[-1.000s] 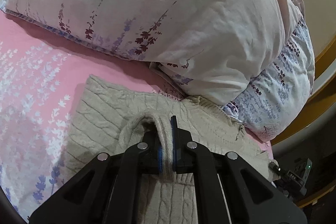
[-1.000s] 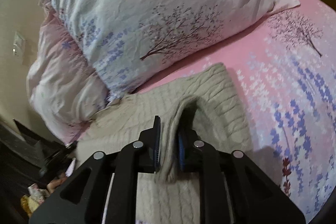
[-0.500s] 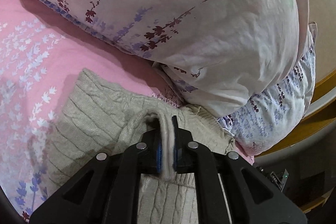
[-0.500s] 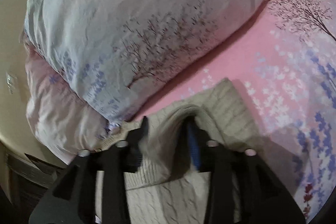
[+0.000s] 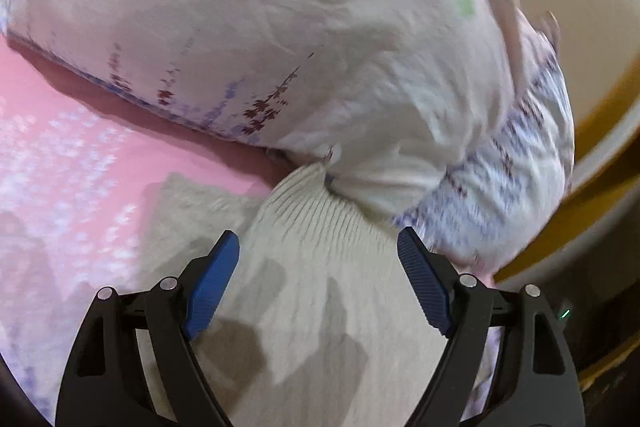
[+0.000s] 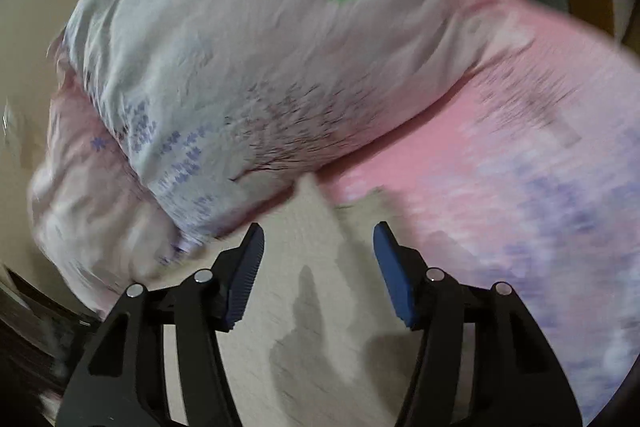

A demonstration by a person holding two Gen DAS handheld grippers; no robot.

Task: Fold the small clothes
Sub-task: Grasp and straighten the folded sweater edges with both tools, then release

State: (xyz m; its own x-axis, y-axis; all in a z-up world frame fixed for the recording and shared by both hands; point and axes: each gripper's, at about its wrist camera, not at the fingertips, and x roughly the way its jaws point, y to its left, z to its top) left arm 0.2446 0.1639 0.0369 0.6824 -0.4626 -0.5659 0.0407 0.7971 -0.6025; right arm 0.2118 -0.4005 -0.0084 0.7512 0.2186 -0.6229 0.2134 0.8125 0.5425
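Pink floral bed (image 5: 60, 131), plump crinkled pillows (image 5: 280, 27) stacked at its head. Beige cable-knit sweater (image 5: 320, 287) lies flat on the sheet, ribbed edge touching the pillows, looking laid down for a fold. Left gripper (image 5: 318, 263) and right gripper (image 6: 318, 251) hover above, jaws spread wide, empty.

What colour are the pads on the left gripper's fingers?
Blue pads on black arms, clearest in the left wrist view.

dim warm light; motion blur; fisheye-bent, dark-vignetted edges; soft shadows
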